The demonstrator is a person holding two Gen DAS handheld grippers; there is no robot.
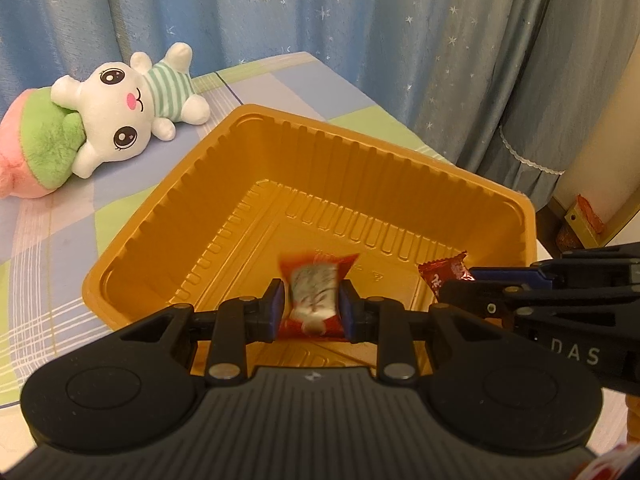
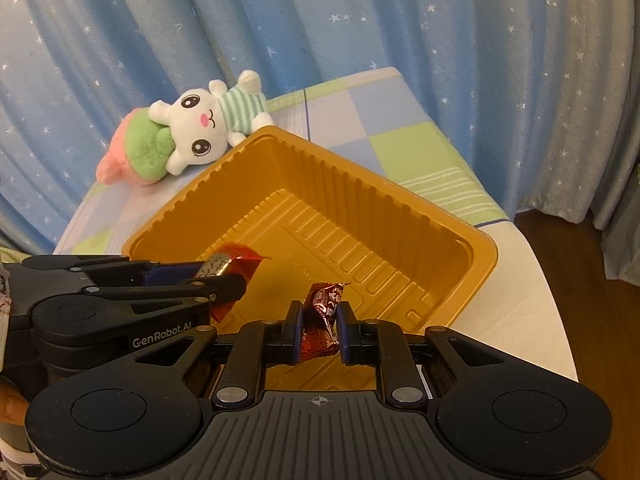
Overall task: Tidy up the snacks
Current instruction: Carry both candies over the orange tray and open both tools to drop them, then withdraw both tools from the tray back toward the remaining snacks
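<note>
Through the left wrist camera we see our left gripper [image 1: 311, 306] clamped on a red-and-white wrapped snack [image 1: 314, 294], pinched across its middle and held over the near part of the gold plastic tray [image 1: 400, 160], whose ribbed floor looks bare beneath it. We judge the packet light, crinkly and a little slippery, its contents soft or brittle, so the mid-body hold suits it better than the loose crimped ends. Our right gripper [image 1: 452, 284] reaches in from the right edge with a dark red candy [image 1: 440, 276] at its tips. Beyond the tray a white plush bunny [image 1: 132, 108] lies on the checked tablecloth [image 1: 60, 260], apart from the rim, with a starred blue curtain [image 1: 360, 20] behind. From the right wrist camera our right gripper [image 2: 319, 322] is closed on that dark red foil candy [image 2: 324, 312], gripped at its middle above the tray's [image 2: 460, 232] near side; foil like this should be light and slick. The left gripper [image 2: 228, 280] sits just to the left with its snack [image 2: 236, 264] over the same tray. The two tools are close together, so we judge each other's fingers the main obstacle; the bunny [image 2: 192, 136] nearly touches the far rim but stays clear.
</note>
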